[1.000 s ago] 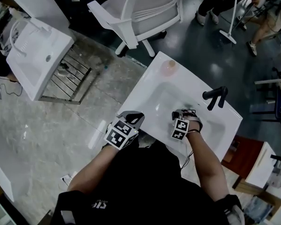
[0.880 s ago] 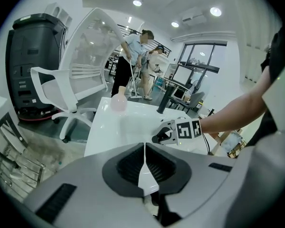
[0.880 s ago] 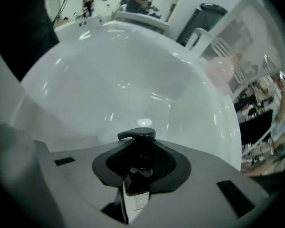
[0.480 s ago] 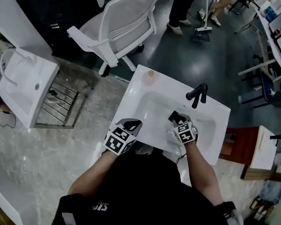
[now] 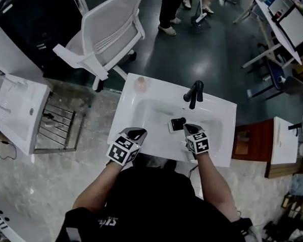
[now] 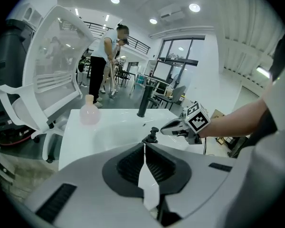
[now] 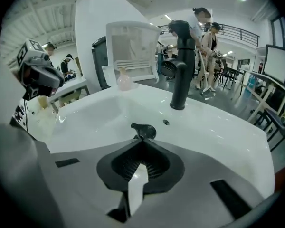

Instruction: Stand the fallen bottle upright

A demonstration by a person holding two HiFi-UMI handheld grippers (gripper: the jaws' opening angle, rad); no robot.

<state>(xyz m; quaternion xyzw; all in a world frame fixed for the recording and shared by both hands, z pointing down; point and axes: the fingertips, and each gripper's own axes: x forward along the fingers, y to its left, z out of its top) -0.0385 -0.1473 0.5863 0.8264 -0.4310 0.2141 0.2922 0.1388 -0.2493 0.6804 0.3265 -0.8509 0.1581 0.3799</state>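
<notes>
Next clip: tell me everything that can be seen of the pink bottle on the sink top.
The pink bottle is small, with a round, translucent pale pink body that narrows to a short neck and a lighter, peach-coloured cap. Whether it is plastic or glass cannot be told. It stands upright on the far left corner of the white sink, on the flat top outside the basin and well to the left of the black faucet. Only the sink top touches it.
</notes>
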